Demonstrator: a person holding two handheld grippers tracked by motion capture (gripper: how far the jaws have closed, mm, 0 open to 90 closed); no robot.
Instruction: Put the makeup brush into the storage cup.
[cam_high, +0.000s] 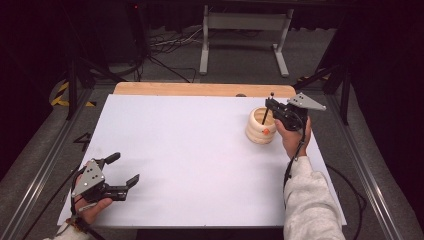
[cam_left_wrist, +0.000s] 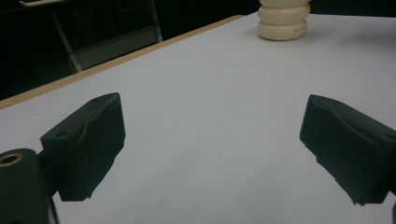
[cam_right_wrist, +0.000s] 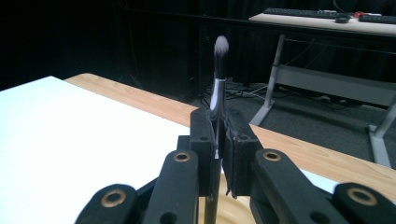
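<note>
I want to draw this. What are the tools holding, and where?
The right tool pinches a makeup brush around its handle, bristles up. The left tool is open, holding nothing.

we can't see the top of the cream ribbed holder (cam_left_wrist: 282, 21) in the left gripper view, the frame edge chops it off. in the right gripper view the brush (cam_right_wrist: 217, 88) has its bristle tip soft and blurry, and its lower handle drops behind the right gripper (cam_right_wrist: 217, 158) and off the bottom edge, so we can't tell where it ends. from the high view, the orange spot on the holder (cam_high: 261, 126) is too tiny to make out, and the brush (cam_high: 268, 107) is just a thin dark line.
</note>
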